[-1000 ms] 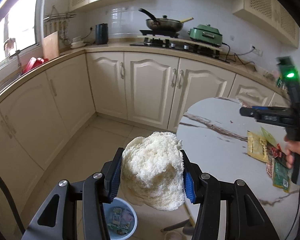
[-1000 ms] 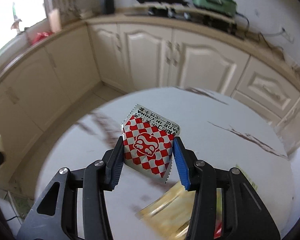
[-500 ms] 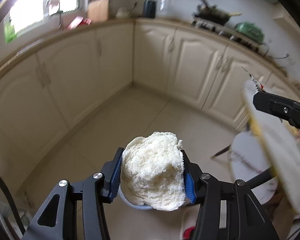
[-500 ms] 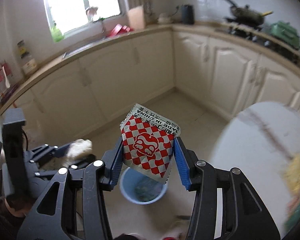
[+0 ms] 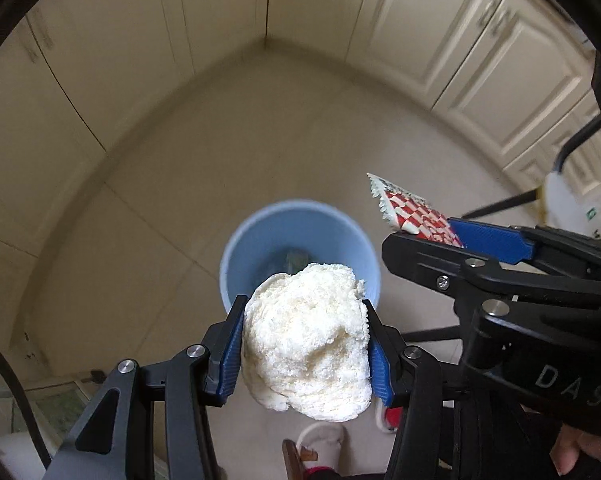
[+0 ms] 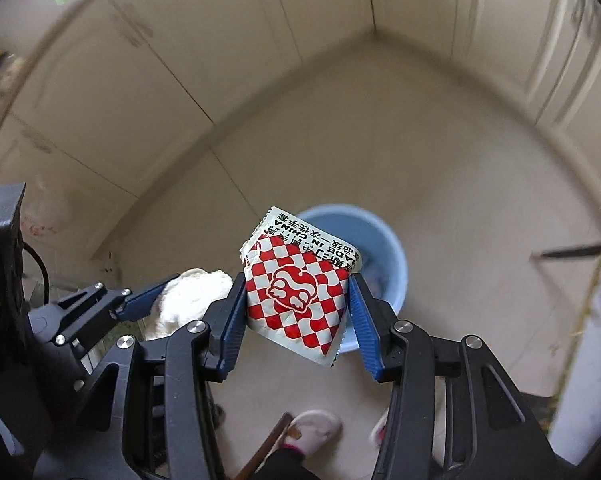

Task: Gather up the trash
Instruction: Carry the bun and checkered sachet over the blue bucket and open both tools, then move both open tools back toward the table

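Both of my grippers have swung away from the marble table and the counters since a second ago, and now they point down at the tiled floor. What I carry is unchanged. My left gripper is clamped on the crumpled white tissue wad, which fills the lower centre of the left wrist view, squeezed between the blue pads. My right gripper grips the red-and-white checkered wrapper by its sides, at the centre of the right wrist view; in the left wrist view it juts in from the right edge. Behind both pieces of trash stands the light blue bin on the floor, open, with some rubbish dimly visible inside. Cream cabinet doors curve across the top of both views. At the bottom edge, a slippered foot shows.
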{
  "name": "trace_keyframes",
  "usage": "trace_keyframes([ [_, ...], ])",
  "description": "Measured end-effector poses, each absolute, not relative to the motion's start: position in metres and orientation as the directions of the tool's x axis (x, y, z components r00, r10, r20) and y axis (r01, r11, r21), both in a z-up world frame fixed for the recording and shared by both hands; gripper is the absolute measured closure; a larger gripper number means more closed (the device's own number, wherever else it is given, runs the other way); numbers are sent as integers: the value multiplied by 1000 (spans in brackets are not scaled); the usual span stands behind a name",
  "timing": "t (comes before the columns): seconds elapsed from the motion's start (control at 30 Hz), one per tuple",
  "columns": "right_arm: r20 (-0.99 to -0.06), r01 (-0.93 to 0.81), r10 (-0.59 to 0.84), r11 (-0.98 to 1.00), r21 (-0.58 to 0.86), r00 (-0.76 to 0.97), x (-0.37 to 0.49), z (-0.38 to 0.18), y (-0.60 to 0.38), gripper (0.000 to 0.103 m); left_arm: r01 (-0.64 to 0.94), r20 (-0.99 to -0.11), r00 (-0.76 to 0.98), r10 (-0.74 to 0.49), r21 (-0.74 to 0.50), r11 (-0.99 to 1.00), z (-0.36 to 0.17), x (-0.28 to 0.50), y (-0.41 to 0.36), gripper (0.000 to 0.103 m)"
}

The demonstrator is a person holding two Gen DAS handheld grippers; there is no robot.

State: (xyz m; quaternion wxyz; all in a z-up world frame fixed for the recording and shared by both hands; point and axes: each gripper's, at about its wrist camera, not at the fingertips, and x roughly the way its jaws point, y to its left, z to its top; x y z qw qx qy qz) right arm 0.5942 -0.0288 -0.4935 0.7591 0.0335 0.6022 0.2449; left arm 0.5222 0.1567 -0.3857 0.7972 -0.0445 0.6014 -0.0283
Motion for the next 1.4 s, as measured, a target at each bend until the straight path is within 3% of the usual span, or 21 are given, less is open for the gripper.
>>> trace_keyframes([
  [0.27,-897,-220,442,872,438,-33,636,-607,-31,51,-31,-985,121,-122,-127,991,-474,578,165,53],
  [0.5,-867,-169,484,851,498,-116,653,-652,-19,46,-68,-993,38,-113,-116,991,-500,635,175,48],
  [0.67,-865,-164,489,849,502,-114,652,-652,-18,38,-84,-995,49,-92,-96,992,-493,633,170,48],
  [0.93,-879,-236,475,851,469,-38,634,-592,-19,37,-148,-988,154,-31,-54,988,-426,589,174,45],
  [1.03,-891,-278,453,859,430,22,617,-551,-19,29,-184,-981,193,-1,-38,982,-395,565,179,44],
  [1.1,-896,-305,441,862,406,52,605,-524,-16,18,-198,-972,234,5,-43,979,-374,550,182,44],
  [1.4,-849,-437,431,856,277,305,530,-374,-10,8,-235,-869,488,84,-39,971,-259,467,168,39],
])
